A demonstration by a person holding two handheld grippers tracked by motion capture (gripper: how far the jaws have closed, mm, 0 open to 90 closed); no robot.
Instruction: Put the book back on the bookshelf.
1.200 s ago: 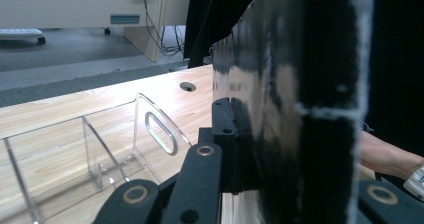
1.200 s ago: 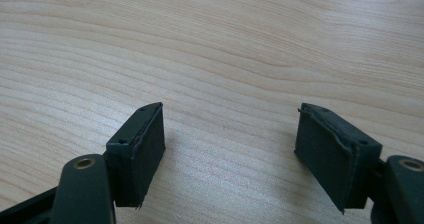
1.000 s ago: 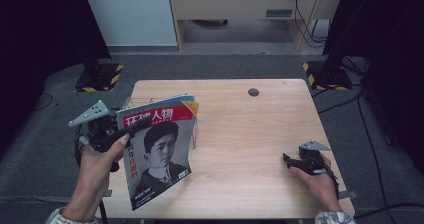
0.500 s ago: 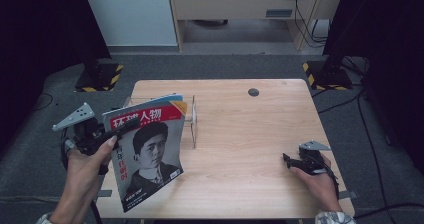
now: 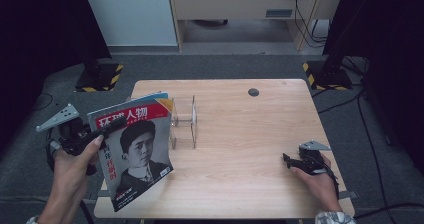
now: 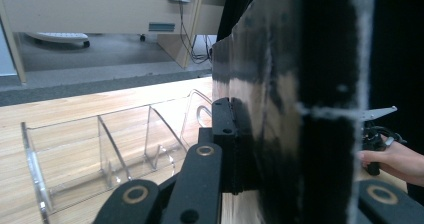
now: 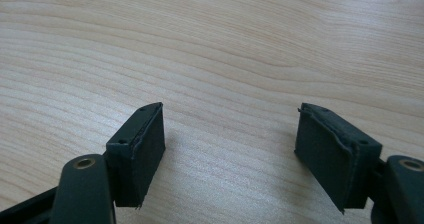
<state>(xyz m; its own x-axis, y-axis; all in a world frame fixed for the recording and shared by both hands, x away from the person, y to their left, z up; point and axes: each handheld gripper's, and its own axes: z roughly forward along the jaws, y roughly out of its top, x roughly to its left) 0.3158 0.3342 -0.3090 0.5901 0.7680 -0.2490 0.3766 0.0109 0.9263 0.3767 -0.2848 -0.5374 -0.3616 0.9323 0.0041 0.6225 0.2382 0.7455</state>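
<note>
From the high view, my left gripper (image 5: 102,131) clamps the magazine (image 5: 134,156) upright over the table's (image 5: 260,134) eight o'clock edge. Left gripper view: clear acrylic rack (image 6: 107,149) at nine o'clock. Right gripper view: my right gripper (image 7: 230,154) rests on the wood, jaws spread wide.

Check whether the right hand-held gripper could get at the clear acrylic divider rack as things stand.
Probably yes: the right hand-held gripper is open, and bare wooden table lies between it and the clear acrylic divider rack. The magazine stands beyond the rack.
</note>
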